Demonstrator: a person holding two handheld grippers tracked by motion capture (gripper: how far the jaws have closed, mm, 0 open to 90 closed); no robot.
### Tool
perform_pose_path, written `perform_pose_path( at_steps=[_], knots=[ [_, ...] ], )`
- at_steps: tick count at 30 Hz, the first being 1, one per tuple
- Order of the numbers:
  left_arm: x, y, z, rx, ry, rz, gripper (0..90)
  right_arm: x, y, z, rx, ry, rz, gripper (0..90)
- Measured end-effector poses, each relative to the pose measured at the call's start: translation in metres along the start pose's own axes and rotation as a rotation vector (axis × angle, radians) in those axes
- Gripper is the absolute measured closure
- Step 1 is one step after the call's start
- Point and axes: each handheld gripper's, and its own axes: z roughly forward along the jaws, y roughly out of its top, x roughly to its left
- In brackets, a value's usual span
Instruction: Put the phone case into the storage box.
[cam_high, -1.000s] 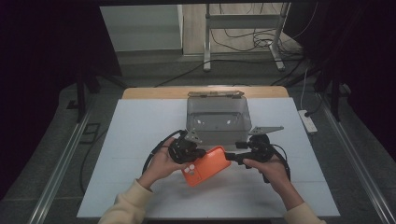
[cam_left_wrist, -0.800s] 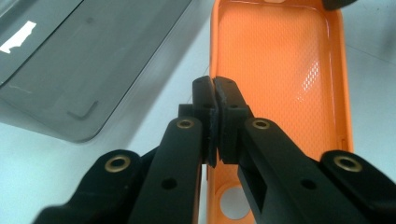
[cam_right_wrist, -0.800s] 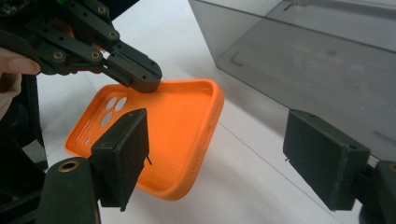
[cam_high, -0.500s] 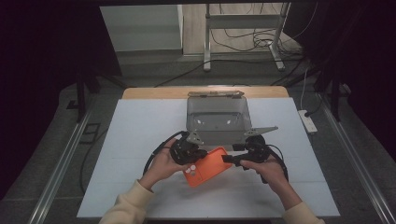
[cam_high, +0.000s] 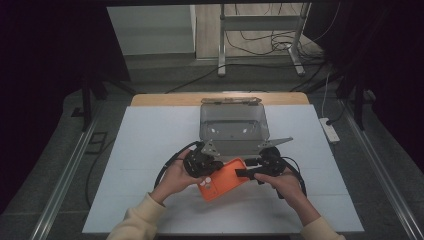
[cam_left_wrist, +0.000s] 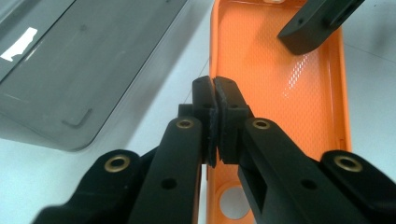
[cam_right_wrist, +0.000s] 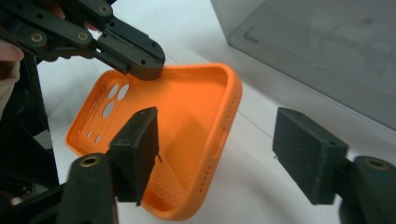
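Observation:
An orange phone case hangs just above the white table top, inner side up. My left gripper is shut on the case's long edge near the camera holes. My right gripper straddles the opposite long edge of the case. One jaw is over the inside and the other outside, and neither pad touches it. Its jaws have just been closing with that edge between them. In the high view the left gripper and right gripper face each other across the case.
A grey see-through box with its lid open stands just behind the grippers, close to the case. The white table top lies around it. A power strip lies off the table's right side.
The right gripper has edged a little left over the case's end, and its jaws stand narrower. The left gripper and the case have kept still.

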Motion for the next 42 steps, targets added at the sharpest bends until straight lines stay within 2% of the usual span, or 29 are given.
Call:
perform_pose_path(
  at_steps=[3, 7, 8, 12, 13, 16, 20, 24, 25, 27, 30, 31, 32, 34, 38, 39, 40, 42],
  knots=[
    [-0.001, 0.000, -0.001, -0.007, 0.002, 0.008, 87.8, 0.000, -0.001, 0.002, 0.008, 0.007, 0.002, 38.1],
    [-0.005, 0.001, -0.001, -0.021, 0.027, 0.034, 87.4, -0.001, -0.001, 0.002, 0.013, 0.036, 0.016, 50.2],
    [-0.005, 0.001, -0.002, -0.023, 0.033, 0.042, 87.3, -0.001, -0.001, 0.002, 0.011, 0.056, 0.023, 57.6],
    [-0.008, 0.001, -0.002, -0.021, 0.059, 0.076, 86.1, -0.003, -0.001, 0.000, 0.001, 0.066, 0.041, 70.1],
    [-0.008, 0.001, -0.002, -0.021, 0.059, 0.076, 85.8, -0.003, -0.001, 0.000, 0.001, 0.066, 0.041, 70.1],
    [-0.010, 0.001, -0.001, -0.013, 0.073, 0.099, 85.2, -0.007, -0.001, -0.004, -0.013, 0.093, 0.073, 79.2],
    [-0.011, 0.001, -0.001, -0.012, 0.073, 0.106, 85.2, -0.004, -0.001, -0.005, -0.019, 0.085, 0.066, 79.7],
    [-0.009, 0.001, -0.005, -0.041, 0.065, 0.101, 80.8, -0.003, 0.000, -0.009, -0.049, 0.088, 0.052, 80.0],
    [-0.008, 0.001, -0.007, -0.080, 0.047, 0.079, 74.6, -0.003, 0.000, -0.009, -0.056, 0.084, 0.049, 80.1],
    [-0.008, 0.001, -0.010, -0.101, 0.057, 0.056, 55.6, -0.003, 0.000, -0.011, -0.071, 0.085, 0.046, 80.1],
    [-0.009, 0.001, -0.013, -0.113, 0.084, 0.053, 37.4, -0.002, 0.001, -0.014, -0.092, 0.081, 0.034, 80.2],
    [-0.010, 0.001, -0.014, -0.119, 0.092, 0.048, 37.4, -0.002, 0.001, -0.014, -0.092, 0.081, 0.034, 80.2],
    [-0.009, 0.000, -0.015, -0.126, 0.095, 0.041, 31.5, -0.002, 0.001, -0.016, -0.104, 0.085, 0.029, 80.1],
    [-0.008, -0.001, -0.017, -0.139, 0.093, 0.024, 29.3, -0.002, 0.001, -0.017, -0.110, 0.084, 0.025, 80.1],
    [-0.001, -0.007, -0.020, -0.158, 0.068, -0.043, 21.3, -0.002, 0.001, -0.022, -0.134, 0.084, 0.012, 80.1],
    [0.001, -0.010, -0.021, -0.159, 0.077, -0.067, 20.2, -0.001, 0.001, -0.023, -0.137, 0.086, 0.006, 80.1],
    [0.001, -0.010, -0.021, -0.159, 0.077, -0.067, 19.2, -0.001, 0.001, -0.023, -0.137, 0.086, 0.006, 80.1],
    [0.004, -0.014, -0.022, -0.170, 0.070, -0.096, 18.7, -0.001, 0.001, -0.024, -0.144, 0.084, 0.000, 80.1]
  ],
)
